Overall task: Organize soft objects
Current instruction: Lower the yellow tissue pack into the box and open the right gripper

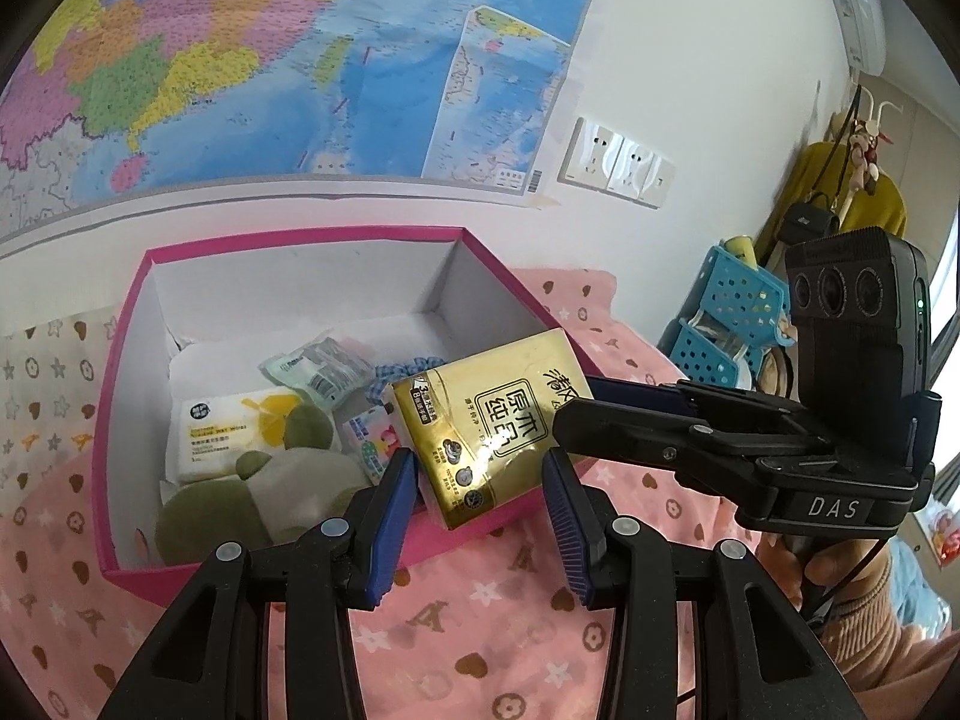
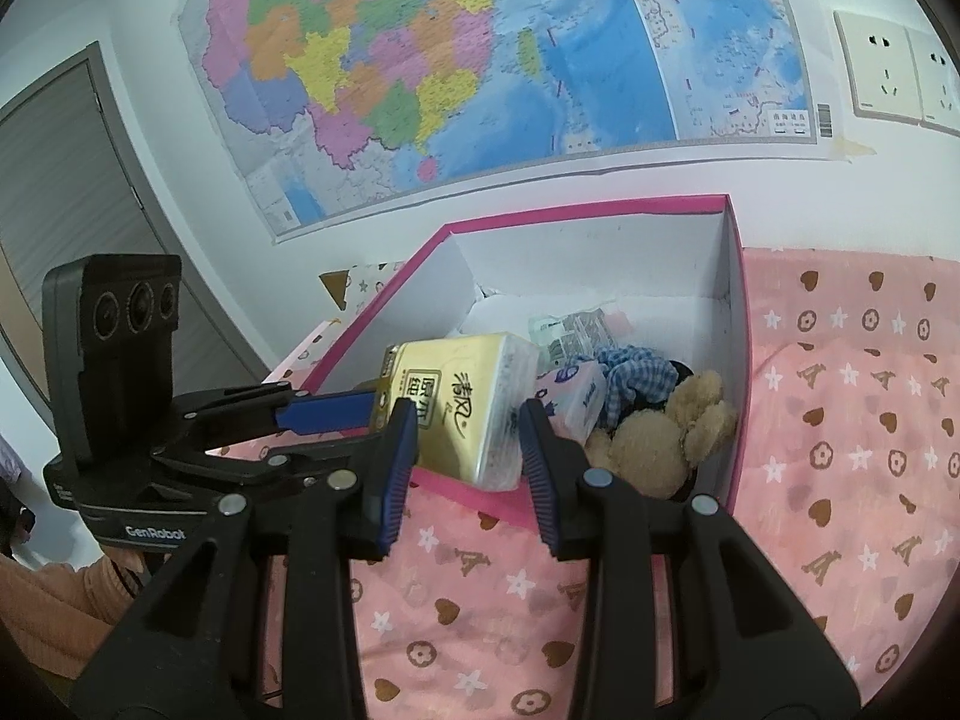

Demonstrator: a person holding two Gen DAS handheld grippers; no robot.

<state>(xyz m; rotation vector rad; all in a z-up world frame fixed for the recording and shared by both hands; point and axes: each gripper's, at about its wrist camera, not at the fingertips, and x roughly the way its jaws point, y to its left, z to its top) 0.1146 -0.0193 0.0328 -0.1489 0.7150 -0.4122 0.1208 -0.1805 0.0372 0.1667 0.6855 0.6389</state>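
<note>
A gold tissue pack (image 1: pixel 480 408) (image 2: pixel 456 384) hangs tilted over the front rim of a pink box (image 1: pixel 288 237) (image 2: pixel 588 207). My left gripper (image 1: pixel 480 456) (image 2: pixel 366 420) is shut on its near end, both blue pads against its sides. My right gripper (image 2: pixel 468 411) (image 1: pixel 576 405) is shut on the pack's other end. Inside the box lie a white wipes pack (image 1: pixel 222 426), a green-and-white plush (image 1: pixel 282 480), a mint packet (image 1: pixel 318 366), a blue gingham scrunchie (image 2: pixel 636 378), a small pink tissue pack (image 2: pixel 576 396) and a beige teddy bear (image 2: pixel 654 438).
The box stands on a pink patterned bedsheet (image 1: pixel 480 618) against a wall with a large map (image 2: pixel 480 72) and sockets (image 1: pixel 618 165). A blue perforated basket (image 1: pixel 726 312) sits at the right. A person's orange sleeve (image 2: pixel 54 600) shows behind the left gripper.
</note>
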